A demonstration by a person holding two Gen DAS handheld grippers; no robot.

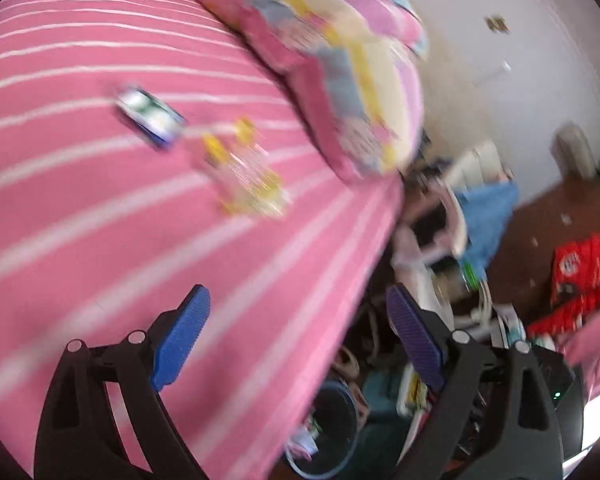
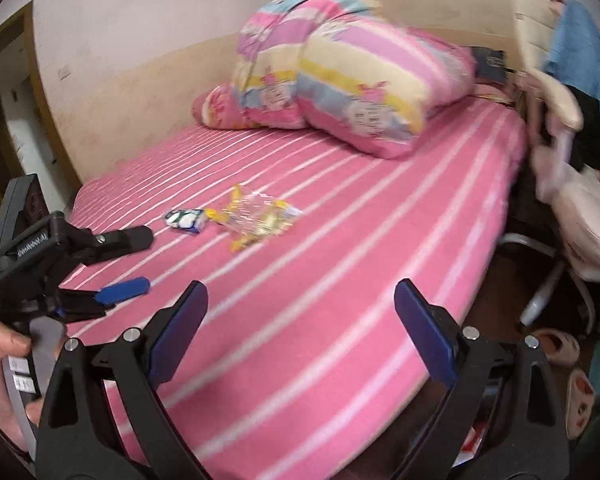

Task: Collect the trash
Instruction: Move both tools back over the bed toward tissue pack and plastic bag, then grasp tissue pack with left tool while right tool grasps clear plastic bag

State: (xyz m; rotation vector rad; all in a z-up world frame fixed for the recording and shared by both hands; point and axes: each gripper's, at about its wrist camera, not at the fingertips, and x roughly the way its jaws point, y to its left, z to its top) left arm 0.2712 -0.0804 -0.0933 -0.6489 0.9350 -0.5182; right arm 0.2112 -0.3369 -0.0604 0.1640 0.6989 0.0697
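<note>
Two pieces of trash lie side by side on the pink striped bed sheet [image 2: 340, 280]: a small white, blue and green wrapper [image 2: 185, 219] [image 1: 150, 116] and a crumpled clear and yellow plastic wrapper [image 2: 256, 220] [image 1: 244, 172]. My left gripper [image 1: 298, 296] hangs open over the bed's near edge, well short of both, nothing between its blue pads. The right wrist view shows the left gripper [image 2: 136, 260] at the left, held by a hand [image 2: 0, 352]. My right gripper [image 2: 300, 288] is open and empty above the sheet, short of the wrappers.
A folded pink, yellow and blue quilt [image 2: 340, 80] sits at the bed's head. Beside the bed, a dark bin [image 1: 332, 428] stands on the floor among clutter. A cream chair [image 2: 580, 208] draped with clothes, slippers [image 2: 560, 348] and a red bag [image 1: 580, 276] are to the right.
</note>
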